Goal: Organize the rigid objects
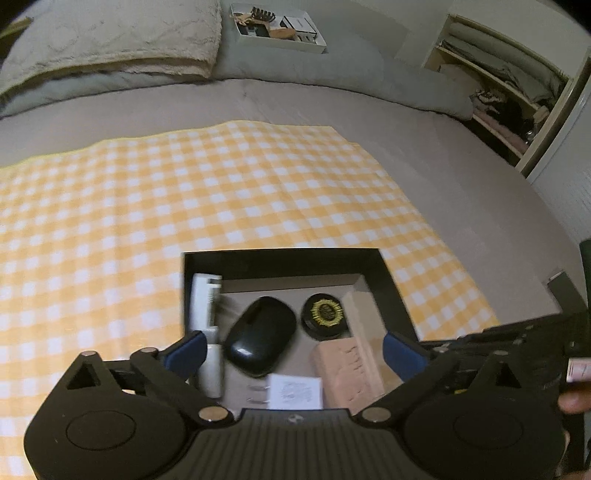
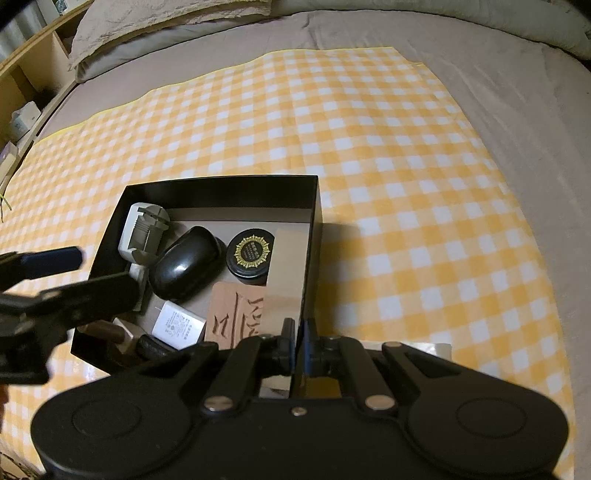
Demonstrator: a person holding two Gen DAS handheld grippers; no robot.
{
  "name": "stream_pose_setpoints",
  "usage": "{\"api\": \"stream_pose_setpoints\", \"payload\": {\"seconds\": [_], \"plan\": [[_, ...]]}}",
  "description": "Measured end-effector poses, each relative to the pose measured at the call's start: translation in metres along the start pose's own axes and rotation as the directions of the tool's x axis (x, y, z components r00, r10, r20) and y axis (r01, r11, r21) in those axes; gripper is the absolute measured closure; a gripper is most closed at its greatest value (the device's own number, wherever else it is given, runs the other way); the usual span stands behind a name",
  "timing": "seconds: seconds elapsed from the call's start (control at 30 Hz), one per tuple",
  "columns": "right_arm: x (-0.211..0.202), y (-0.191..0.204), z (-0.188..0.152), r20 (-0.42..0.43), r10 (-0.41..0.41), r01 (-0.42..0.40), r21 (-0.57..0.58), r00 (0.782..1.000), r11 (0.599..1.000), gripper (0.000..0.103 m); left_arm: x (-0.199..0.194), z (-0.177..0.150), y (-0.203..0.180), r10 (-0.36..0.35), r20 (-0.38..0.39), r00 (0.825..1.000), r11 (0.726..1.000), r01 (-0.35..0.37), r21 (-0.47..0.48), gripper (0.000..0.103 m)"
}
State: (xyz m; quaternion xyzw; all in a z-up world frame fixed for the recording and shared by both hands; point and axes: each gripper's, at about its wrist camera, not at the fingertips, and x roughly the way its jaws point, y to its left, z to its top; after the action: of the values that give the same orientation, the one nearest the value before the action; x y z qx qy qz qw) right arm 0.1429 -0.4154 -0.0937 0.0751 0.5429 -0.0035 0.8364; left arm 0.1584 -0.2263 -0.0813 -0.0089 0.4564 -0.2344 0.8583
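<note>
**Bed, checked cloth, black box: left jaws wide, right jaws pinching the box wall**

Grey bed (image 1: 424,122) with a yellow-and-white checked cloth (image 1: 184,206) spread on it; a black open-top box (image 2: 221,188) sits on the cloth.

Left gripper (image 1: 293,350): jaws spread wide, blue pads apart, nothing between them and nothing touched. It hangs above the near part of the box, over the black mouse (image 1: 260,338).

Right gripper (image 2: 298,334): jaws pressed together on the box's near right wall, which runs up between the pads; the fingers straddle that wall edge.

Box contents, from the grippers outward: a white adapter (image 2: 179,325) and a wooden block with carved characters (image 2: 238,314) nearest; the mouse mid-box; a round black tin with a gold emblem (image 2: 252,256) just right of it; a white-grey tool (image 2: 142,232) along the left wall.

Further off: a folded blanket (image 1: 122,40) and a white tray of small items (image 1: 280,29) at the head of the bed.
</note>
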Motion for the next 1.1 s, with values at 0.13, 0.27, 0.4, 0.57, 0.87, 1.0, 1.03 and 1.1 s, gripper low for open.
{"api": "stream_pose_setpoints", "payload": {"seconds": [0.13, 0.27, 0.4, 0.57, 0.87, 1.0, 1.03, 1.1], "plan": [[0.0, 0.001, 0.0, 0.001, -0.012, 0.012, -0.004, 1.0, 1.0, 0.098, -0.012, -0.005, 0.01, 0.036, -0.004, 0.999, 0.999, -0.036, 0.016, 0.0], [-0.001, 0.002, -0.001, 0.003, -0.024, 0.024, -0.006, 1.0, 1.0, 0.098, -0.023, -0.011, 0.022, 0.073, -0.013, 0.997, 0.997, -0.073, 0.024, 0.0], [-0.003, 0.003, -0.002, 0.023, -0.052, 0.052, -0.011, 0.998, 0.999, 0.09, -0.036, -0.016, 0.031, 0.096, -0.006, 0.995, 0.995, -0.096, 0.02, 0.0], [-0.023, 0.005, -0.006, 0.095, -0.064, 0.064, -0.003, 0.993, 0.998, 0.073, -0.058, -0.021, 0.041, 0.119, 0.02, 0.993, 0.993, -0.119, 0.01, 0.0], [-0.096, 0.026, -0.026, 0.283, -0.057, 0.071, -0.041, 0.958, 0.997, 0.034, -0.105, -0.033, 0.047, 0.105, 0.101, 0.989, 0.994, -0.105, -0.005, 0.0], [-0.126, 0.034, -0.042, 0.35, -0.041, 0.061, -0.046, 0.936, 0.997, 0.024, -0.135, -0.041, 0.047, 0.106, 0.159, 0.982, 0.994, -0.109, 0.013, 0.0], [-0.132, 0.037, -0.047, 0.366, -0.039, 0.061, -0.05, 0.93, 0.997, 0.022, -0.143, -0.044, 0.047, 0.11, 0.175, 0.978, 0.993, -0.114, 0.014, 0.0], [-0.143, 0.041, -0.057, 0.397, -0.041, 0.065, -0.047, 0.917, 0.997, 0.017, -0.154, -0.049, 0.047, 0.123, 0.198, 0.972, 0.992, -0.129, 0.017, 0.0]]}}
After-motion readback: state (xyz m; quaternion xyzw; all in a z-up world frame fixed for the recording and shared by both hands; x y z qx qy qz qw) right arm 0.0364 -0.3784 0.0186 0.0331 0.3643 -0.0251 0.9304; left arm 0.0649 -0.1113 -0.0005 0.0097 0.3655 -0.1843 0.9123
